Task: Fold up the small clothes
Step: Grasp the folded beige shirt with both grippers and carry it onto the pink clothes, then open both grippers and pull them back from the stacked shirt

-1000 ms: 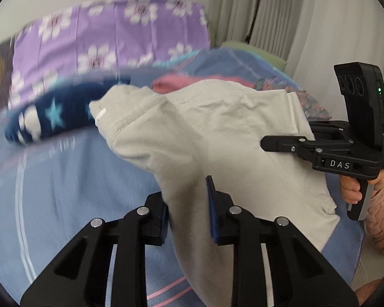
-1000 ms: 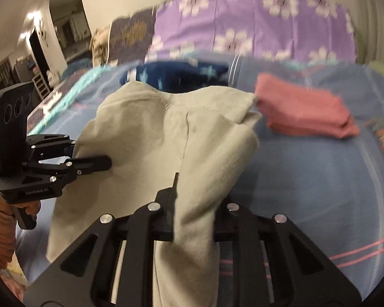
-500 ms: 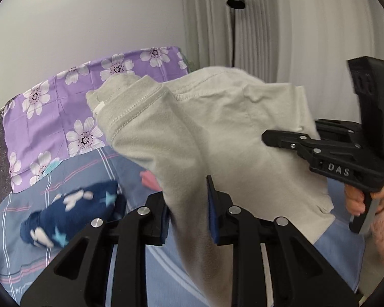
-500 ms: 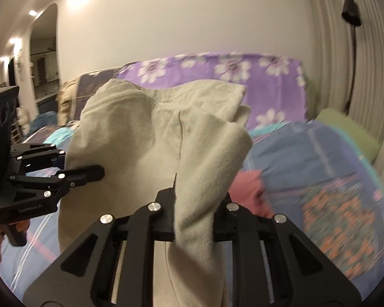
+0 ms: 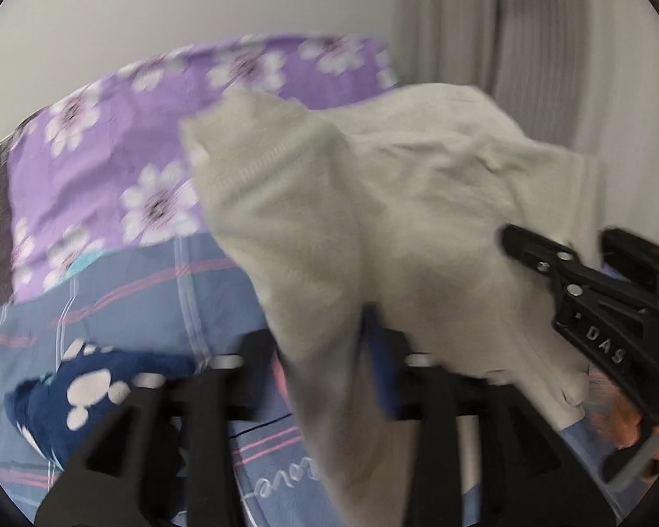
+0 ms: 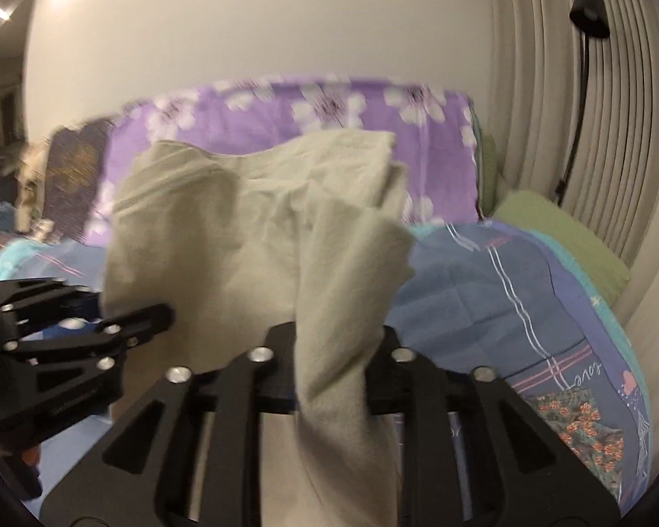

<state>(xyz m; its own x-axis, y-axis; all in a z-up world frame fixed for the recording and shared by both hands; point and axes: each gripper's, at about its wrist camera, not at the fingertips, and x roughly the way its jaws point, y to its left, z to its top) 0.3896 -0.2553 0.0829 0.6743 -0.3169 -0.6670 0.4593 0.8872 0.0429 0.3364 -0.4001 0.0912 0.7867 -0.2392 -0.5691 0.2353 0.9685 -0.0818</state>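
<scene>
Both tools now letting go: left tool [image 5: 325, 351] and right tool [image 6: 329, 342] opening, beige garment [image 5: 395, 219] between loosening jaws, aloft over the bed [image 6: 483, 298] instead of pinched tight. Likely a toss forward to spread flat.

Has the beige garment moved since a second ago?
Yes. The beige garment has lifted off the bedspread and now hangs before the purple floral pillow.

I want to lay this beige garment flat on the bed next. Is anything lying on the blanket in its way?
Partly. A navy star-print cloth lies on the blanket at the left. The blanket to the right looks bare. The beige garment hangs between both opening grippers, hiding what lies beneath it.
</scene>
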